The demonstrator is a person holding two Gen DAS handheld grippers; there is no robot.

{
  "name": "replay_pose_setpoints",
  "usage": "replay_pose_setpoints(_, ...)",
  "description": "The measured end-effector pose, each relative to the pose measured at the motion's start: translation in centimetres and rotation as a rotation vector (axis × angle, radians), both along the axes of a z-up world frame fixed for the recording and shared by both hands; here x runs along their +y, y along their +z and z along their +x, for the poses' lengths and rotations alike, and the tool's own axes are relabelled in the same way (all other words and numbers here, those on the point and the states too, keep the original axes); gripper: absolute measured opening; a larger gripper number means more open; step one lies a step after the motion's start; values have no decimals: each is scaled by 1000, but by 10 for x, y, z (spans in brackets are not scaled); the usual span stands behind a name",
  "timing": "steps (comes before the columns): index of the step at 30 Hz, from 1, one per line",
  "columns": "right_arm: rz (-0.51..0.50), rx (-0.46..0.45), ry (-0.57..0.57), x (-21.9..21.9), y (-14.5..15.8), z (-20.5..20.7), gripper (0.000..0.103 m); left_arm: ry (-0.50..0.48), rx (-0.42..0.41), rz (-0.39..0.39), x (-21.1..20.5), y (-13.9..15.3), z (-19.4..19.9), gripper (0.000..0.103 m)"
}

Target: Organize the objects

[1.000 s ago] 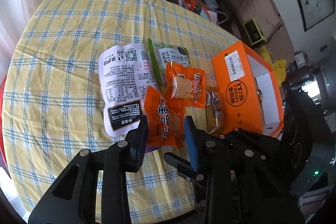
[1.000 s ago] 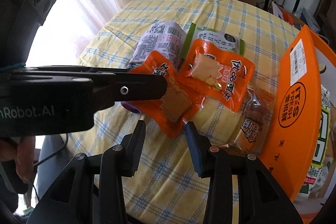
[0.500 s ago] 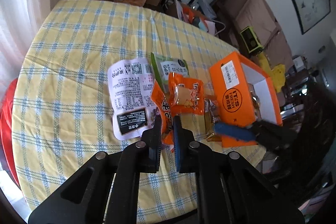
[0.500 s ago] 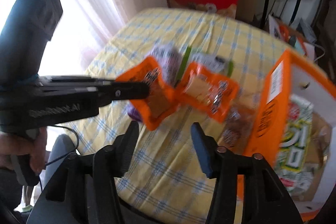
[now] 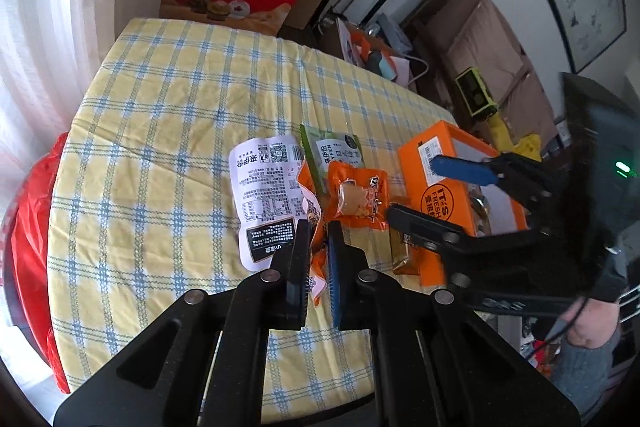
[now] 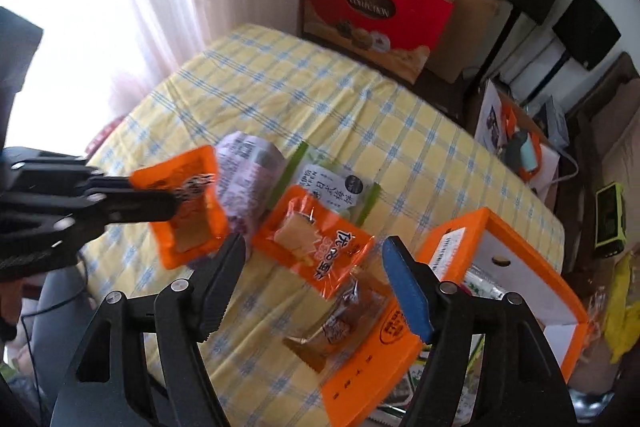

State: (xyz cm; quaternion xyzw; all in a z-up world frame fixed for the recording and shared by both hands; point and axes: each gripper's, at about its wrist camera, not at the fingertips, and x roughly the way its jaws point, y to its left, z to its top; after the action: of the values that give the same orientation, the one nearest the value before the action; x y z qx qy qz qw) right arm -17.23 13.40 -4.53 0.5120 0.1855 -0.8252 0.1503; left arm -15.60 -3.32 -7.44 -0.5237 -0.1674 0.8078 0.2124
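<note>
— Look, the left hand-held gripper (image 5: 319,259) is pinching that orange snack packet (image 6: 182,205) by one edge, fingers pressed in on the foil. From the right-hand camera the packet hangs clear above the checked cloth on the bench (image 5: 168,131), tilted, with the rest of it drooping.

— And the right hand-held gripper (image 6: 312,283)?

— Spread wide, holding nothing. It hovers over the second orange packet (image 6: 316,247) and the little brown-wrapped cake (image 6: 336,323), which lies just beside the orange box (image 6: 496,251).

— So the box is where it all goes, I'd guess.

— I'd say so. It's open on top, and something green and white already lies inside. The held packet has to travel across to it, over the other snacks.

— What would you watch for?

— An edge grip on slippery foil. If they swing it fast it could twist out, so a level, unhurried carry seems wise. Keep it high enough that the drooping corner doesn't drag the second orange packet or the green packet (image 5: 334,155) beneath.

— And the two grippers are close.

— That's the other thing. The right one sits between the packet and the box, so it should hold off or move aside first. Then release only once the packet is well over the opening, not on the rim.

— The big white packet (image 5: 266,183)?

— Flat on the cloth, untouched.
</note>
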Motion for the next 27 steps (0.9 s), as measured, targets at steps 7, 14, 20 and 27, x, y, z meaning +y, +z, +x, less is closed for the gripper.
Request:
replay_pose_setpoints(7, 93, -58, 39, -18, -29, -21, 80, 13, 3, -1, -12, 0, 1, 7)
replay_pose_setpoints(14, 273, -83, 205, -29, -47, -20, 81, 17, 0, 9, -18, -2, -2, 7)
replay_pose_setpoints(20, 333, -117, 298, -37, -61, -17, 82, 21, -5, 19, -20, -4, -3, 7)
replay_pose_setpoints(27, 403, -130, 354, -37, -75, -25, 83, 21, -7, 22, -21, -6, -2, 7)
